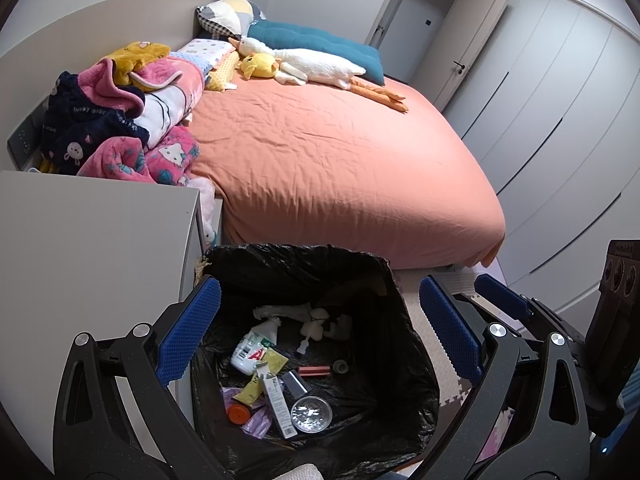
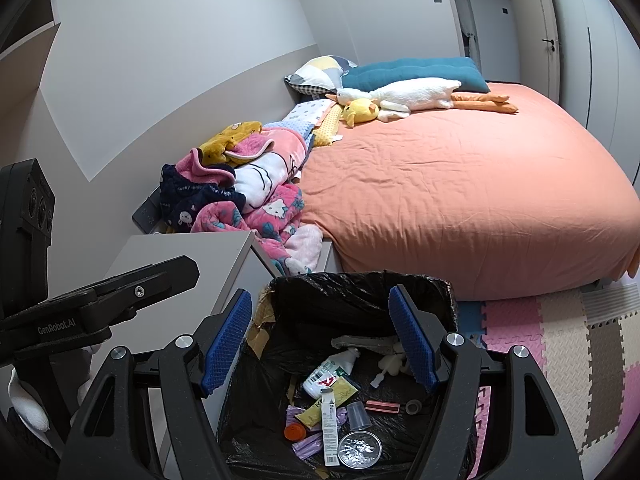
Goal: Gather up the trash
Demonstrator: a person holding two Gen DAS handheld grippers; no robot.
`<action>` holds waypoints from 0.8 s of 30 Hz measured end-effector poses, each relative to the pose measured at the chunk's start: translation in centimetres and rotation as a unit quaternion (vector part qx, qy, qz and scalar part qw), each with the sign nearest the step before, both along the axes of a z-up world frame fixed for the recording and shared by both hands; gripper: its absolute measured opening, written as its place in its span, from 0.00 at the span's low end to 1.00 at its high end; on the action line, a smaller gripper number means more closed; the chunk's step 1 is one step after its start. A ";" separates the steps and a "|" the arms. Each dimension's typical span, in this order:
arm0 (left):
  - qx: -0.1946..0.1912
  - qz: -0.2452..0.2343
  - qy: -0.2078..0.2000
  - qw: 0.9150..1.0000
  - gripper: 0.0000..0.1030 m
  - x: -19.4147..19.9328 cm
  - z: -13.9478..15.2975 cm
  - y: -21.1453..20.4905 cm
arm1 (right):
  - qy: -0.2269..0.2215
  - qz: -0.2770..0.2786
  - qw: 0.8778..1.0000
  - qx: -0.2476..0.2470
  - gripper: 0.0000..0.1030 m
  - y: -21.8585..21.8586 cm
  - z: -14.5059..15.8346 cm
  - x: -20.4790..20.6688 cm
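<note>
A bin lined with a black bag (image 1: 304, 264) stands on the floor below both grippers; it also shows in the right wrist view (image 2: 360, 292). Inside lie a white bottle (image 1: 252, 350), a round foil lid (image 1: 311, 414), a long white box (image 1: 278, 404), a clear cup (image 2: 358, 416), yellow sachets and crumpled tissue. My left gripper (image 1: 320, 332) is open and empty above the bin. My right gripper (image 2: 320, 344) is open and empty above the bin too; its fingers (image 1: 500, 296) show at the right of the left wrist view.
A grey bedside cabinet (image 1: 92, 232) stands left of the bin. A bed with an orange sheet (image 1: 340, 152) lies behind, with piled blankets (image 1: 132, 120), plush toys (image 1: 320, 62) and pillows. Foam floor mats (image 2: 560, 344) lie to the right. White wardrobe doors (image 1: 560, 100) run along the right.
</note>
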State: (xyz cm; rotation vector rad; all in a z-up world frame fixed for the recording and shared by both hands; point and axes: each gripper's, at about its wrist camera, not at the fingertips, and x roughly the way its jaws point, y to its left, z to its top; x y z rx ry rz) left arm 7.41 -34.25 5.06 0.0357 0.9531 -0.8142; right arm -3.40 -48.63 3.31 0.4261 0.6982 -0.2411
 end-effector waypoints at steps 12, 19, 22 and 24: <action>0.002 -0.010 0.001 1.000 0.93 0.2 -0.1 -0.2 | 0.002 0.005 1.000 -0.001 0.70 0.3 -0.2 0.5; 0.002 -0.010 -0.001 1.000 0.93 0.3 0.0 -0.1 | 0.002 0.007 1.000 -0.001 0.70 0.4 -0.3 0.6; 0.004 -0.011 -0.006 1.000 0.93 0.3 -0.1 -0.1 | 0.002 0.007 1.000 -0.001 0.70 0.4 -0.3 0.6; 0.003 -0.014 -0.009 1.000 0.93 0.2 -0.1 -0.1 | 0.002 0.007 1.000 -0.001 0.70 0.4 -0.3 0.6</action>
